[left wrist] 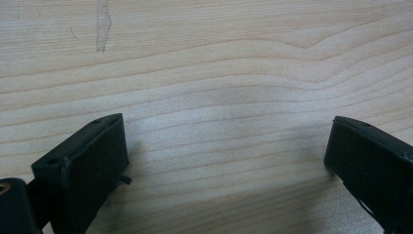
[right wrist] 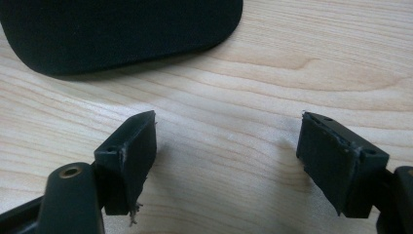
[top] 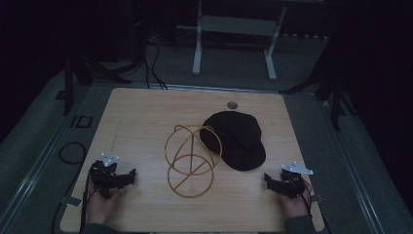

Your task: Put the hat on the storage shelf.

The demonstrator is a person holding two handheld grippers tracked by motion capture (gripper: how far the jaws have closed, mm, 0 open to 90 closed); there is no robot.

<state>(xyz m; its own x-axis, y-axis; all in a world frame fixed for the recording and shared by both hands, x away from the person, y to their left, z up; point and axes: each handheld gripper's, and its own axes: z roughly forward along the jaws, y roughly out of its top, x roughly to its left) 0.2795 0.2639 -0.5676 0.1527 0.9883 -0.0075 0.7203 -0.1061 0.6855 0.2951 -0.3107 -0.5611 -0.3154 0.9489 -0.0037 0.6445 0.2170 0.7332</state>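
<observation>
— What's in front of you, biggest first?

— The wooden surface (top: 146, 122), then the black cap (top: 234, 139) lying flat right of centre, its brim toward my right gripper (top: 281, 183). Just left of it, touching or overlapping its edge, stands a wire hat stand (top: 191, 161) of thin golden hoops. My left gripper (top: 116, 179) rests near the front left corner, well apart from both.

— And your jaws?

— Both pairs released, spread wide with only bare wood between them. In the right gripper view the cap's brim (right wrist: 122, 34) sits just ahead of the jaws.

— How will the cap handle?

— I'd judge it light and soft at the crown, so it will sag if pinched there. The brim looks stiffer; I'd take hold at its edge. The hoops seem light and springy, likely to skid or tip if bumped, so my left may need to steady them.
</observation>
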